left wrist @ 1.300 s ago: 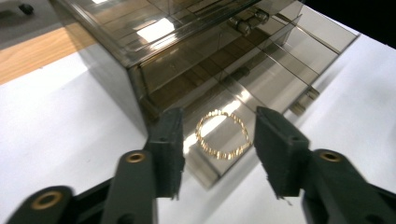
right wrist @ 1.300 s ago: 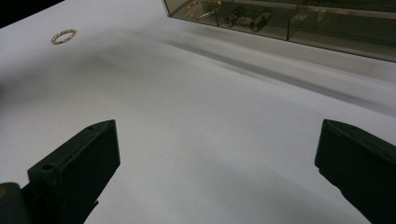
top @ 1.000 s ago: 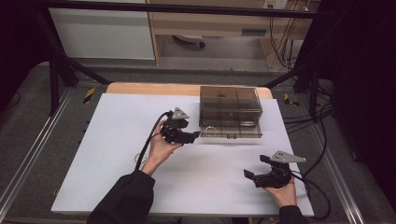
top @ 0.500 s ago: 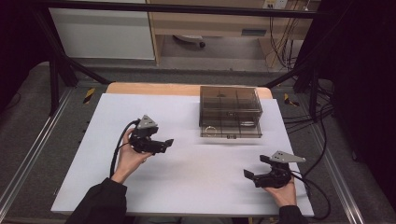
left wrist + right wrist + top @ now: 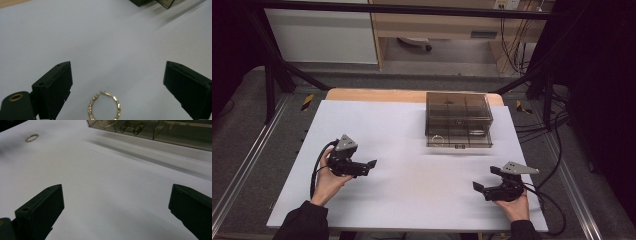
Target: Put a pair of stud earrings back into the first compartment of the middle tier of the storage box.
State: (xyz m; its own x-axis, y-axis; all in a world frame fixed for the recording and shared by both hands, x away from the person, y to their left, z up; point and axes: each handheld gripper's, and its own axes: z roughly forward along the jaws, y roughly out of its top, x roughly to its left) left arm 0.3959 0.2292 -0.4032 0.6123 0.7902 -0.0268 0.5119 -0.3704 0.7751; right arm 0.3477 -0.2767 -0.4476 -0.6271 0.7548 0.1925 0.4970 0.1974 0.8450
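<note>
**Hoop earring on the sheet, both grippers spread**

Earring count on the open sheet: one. A single gold hoop earring (image 5: 104, 106) of twisted, rope-like make lies flat on the white sheet (image 5: 412, 200) at the bottom centre of the left gripper view, between that gripper's two black jaws and touching neither. The right gripper view shows the same hoop far off in its upper left corner.

Two grippers are in play, one in each hand. The left gripper (image 5: 368, 164) sits at the lower left of the high view, held over the sheet with its jaws pointing toward the frame's right. Its jaws have just been opening and now stand wide apart, released, with the hoop lying loose between them. The right gripper (image 5: 484, 179) is at the lower right of the high view, its jaws pointing toward the frame's left; they too are spread wide, with bare sheet between them.

One smoky, see-through organiser box (image 5: 458, 120) stands at the upper centre-right of the high view, well apart from both grippers. Dividers split it into compartments; how many cannot be told. The right gripper view, along its top edge, shows small metal pieces in two of those compartments, too blurred to count or name.

One cable (image 5: 317, 167) trails from the left gripper, another from the right.
</note>
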